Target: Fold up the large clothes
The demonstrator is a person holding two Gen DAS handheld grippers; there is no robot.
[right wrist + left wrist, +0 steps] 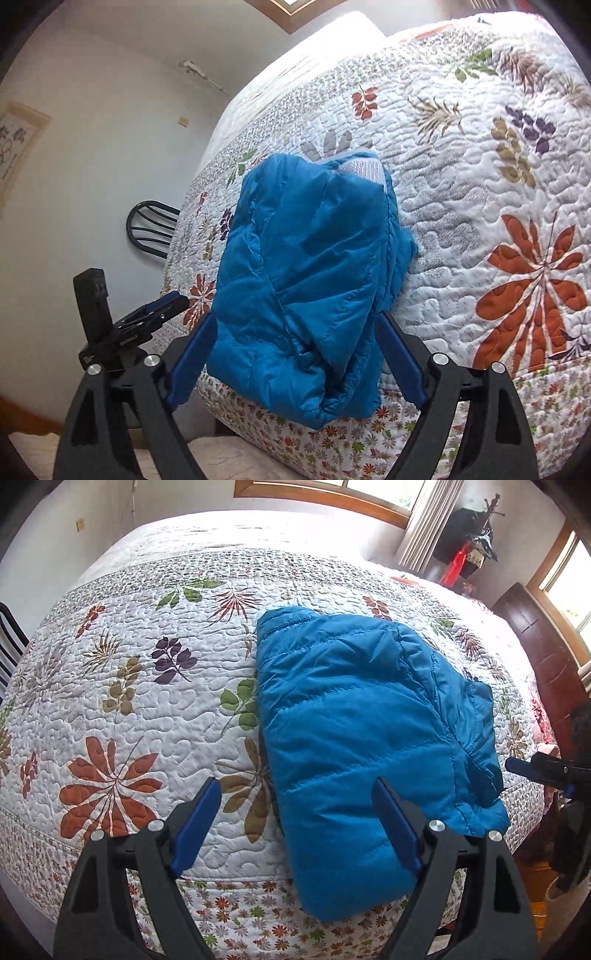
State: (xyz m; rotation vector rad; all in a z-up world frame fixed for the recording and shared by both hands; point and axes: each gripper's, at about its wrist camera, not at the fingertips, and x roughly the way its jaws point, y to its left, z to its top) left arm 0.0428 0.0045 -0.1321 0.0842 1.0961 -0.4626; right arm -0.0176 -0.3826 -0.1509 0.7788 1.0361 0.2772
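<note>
The blue puffer jacket [365, 716] lies folded into a thick, roughly rectangular bundle on the floral quilt [147, 686] of the bed, near the bed's near edge, its lower end hanging a little over that edge. Its quilted shell is smooth on top, with a narrower layer, probably a tucked sleeve, showing along the right side in the left wrist view; in the right wrist view a pale lining strip shows at the far end. The fold looks nearly or wholly finished, so the step in hand reads as the release after the last fold. The left tool [295, 827] hangs over the jacket's near left corner with its jaws apart and nothing between them. The right tool [295, 354] also stands wide apart; the bundle's near end sits between its blue fingers [188, 358], but they do not appear to press it. The next move probably calls for both tools to draw clear without dragging the slippery fabric, or for a light press and a nudge farther onto the bed, since the puffy fill may spring the layers open.
</note>
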